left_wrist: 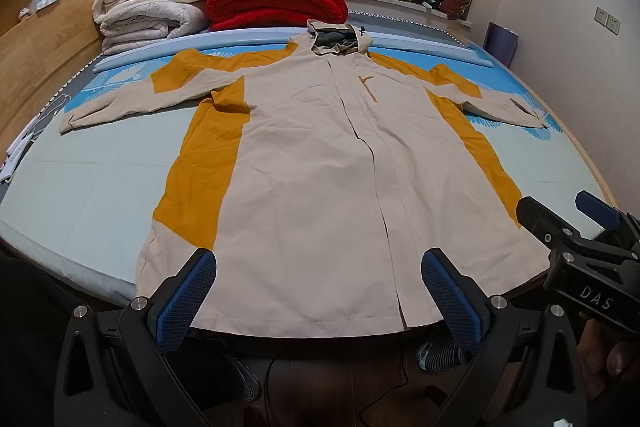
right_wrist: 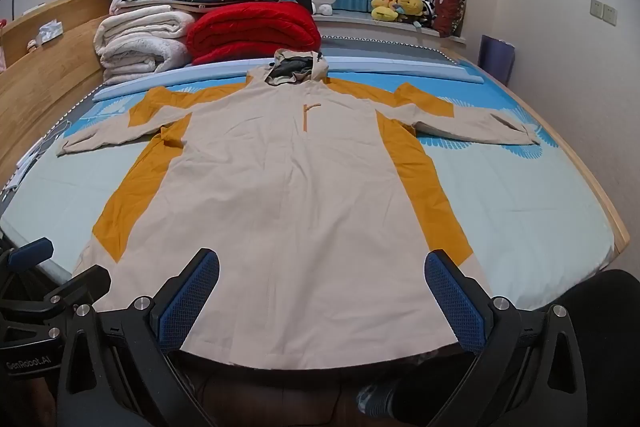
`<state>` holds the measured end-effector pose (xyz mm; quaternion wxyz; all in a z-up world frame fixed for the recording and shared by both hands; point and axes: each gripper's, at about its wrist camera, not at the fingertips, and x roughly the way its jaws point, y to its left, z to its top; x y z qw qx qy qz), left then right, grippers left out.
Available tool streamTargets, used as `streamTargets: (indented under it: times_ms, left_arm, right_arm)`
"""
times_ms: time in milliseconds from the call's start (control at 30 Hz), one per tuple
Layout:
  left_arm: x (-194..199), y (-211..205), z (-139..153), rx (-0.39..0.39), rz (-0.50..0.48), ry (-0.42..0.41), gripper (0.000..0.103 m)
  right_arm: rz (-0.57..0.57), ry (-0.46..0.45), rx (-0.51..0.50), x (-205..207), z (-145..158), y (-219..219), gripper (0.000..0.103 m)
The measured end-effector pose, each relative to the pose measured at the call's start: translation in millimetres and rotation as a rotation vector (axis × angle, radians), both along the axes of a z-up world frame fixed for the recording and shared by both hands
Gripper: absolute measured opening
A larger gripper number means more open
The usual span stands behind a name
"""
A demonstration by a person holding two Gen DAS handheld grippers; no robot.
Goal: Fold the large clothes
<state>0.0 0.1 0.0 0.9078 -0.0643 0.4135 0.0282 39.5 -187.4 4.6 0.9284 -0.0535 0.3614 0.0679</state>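
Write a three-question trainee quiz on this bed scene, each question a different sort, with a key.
1. True or false: the jacket lies spread flat on the bed with both sleeves out.
2. The left gripper and right gripper are: A) both open and empty, B) both shut on the hem, C) one holding a sleeve.
3. Fill in: the folded quilt behind the hood is ____ in colour.

Key: 1 true; 2 A; 3 red.

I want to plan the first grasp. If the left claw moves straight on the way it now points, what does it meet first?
Most likely the jacket: the open left claw points down at its beige lower front, near the hem, with nothing between. Depth is unclear, so the exact spot is a guess.
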Motion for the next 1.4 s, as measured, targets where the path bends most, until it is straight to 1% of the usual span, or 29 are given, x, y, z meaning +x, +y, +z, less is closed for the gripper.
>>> streamTargets:
  times_ms: [600, 800, 967, 1067, 1133, 1200, 1267, 1333, 1400]
  left_arm:
    - [0, 0, 0, -0.003, -0.003, -0.002, 0.102]
    - [-2, 0, 3, -0.007, -0.01, -0.005, 0.097]
    - [-1, -3, 11, -0.001, -0.014, -0.011, 0.096]
    - [-2, -2, 18, -0.012, -0.011, -0.013, 0.095]
    - [-1, -1, 26, -0.035, 0.003, -0.011, 0.093]
    - [-1, 1, 37, -0.063, 0.017, -0.027, 0.093]
    - [-3, 0, 47, -0.056, 0.022, -0.061, 0.093]
    - [0, 0, 52, -0.062, 0.022, -0.082, 0.093]
    - [5, 2, 55, -0.053, 0.017, -0.118, 0.093]
  right_arm:
    - [0.0, -0.001, -0.001, 0, 0, 0, 0.102]
    - [-0.006, 0.002, 0.0, 0, 0, 0, 0.102]
    - [-0.007, 0.006, 0.005, 1, 1, 1, 0.102]
    - [-0.005, -0.002, 0.013, 1, 4, 2, 0.102]
    - [-0.001, -0.008, 0.029, 1, 7, 2, 0.102]
    - [0.001, -0.018, 0.037, 2, 11, 2, 0.102]
    - [0.002, -0.03, 0.044, 2, 15, 3, 0.102]
    - [-0.003, -0.051, 0.037, 5, 19, 3, 0.102]
    - [-0.005, -0.064, 0.036, 8, 23, 3, 0.099]
